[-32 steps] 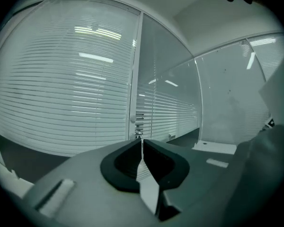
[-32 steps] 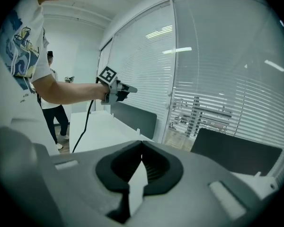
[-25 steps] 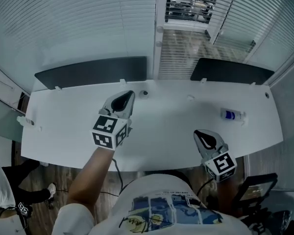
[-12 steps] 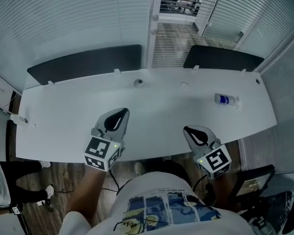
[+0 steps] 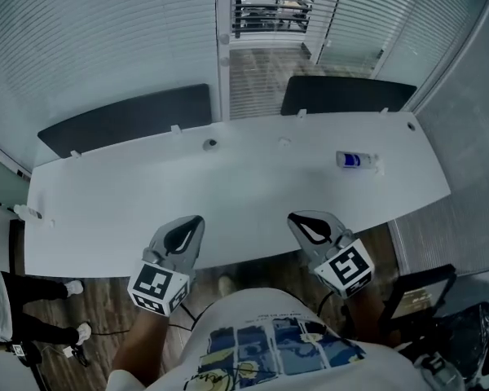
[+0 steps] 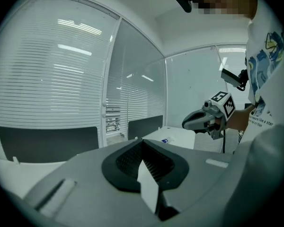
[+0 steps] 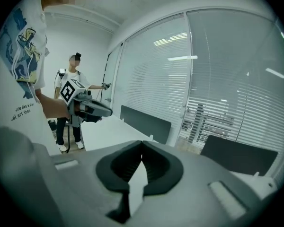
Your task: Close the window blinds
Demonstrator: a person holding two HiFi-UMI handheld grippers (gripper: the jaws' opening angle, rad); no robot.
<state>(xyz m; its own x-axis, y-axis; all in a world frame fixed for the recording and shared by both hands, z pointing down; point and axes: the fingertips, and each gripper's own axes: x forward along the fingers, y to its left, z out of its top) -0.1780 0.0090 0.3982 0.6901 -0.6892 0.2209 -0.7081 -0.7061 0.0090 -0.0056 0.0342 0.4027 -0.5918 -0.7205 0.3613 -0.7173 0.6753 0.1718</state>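
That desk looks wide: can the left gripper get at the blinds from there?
Probably not: the left gripper is at the desk's near edge, and the blinds hang beyond its far edge.

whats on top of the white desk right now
A small bottle with a blue label lies near the right end of the desk. The left gripper and right gripper cover bits of its near edge.

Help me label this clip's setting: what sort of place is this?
Most likely an office or meeting room: a long white desk with dark divider panels along its far edge, and glazed walls covered by horizontal slatted blinds.
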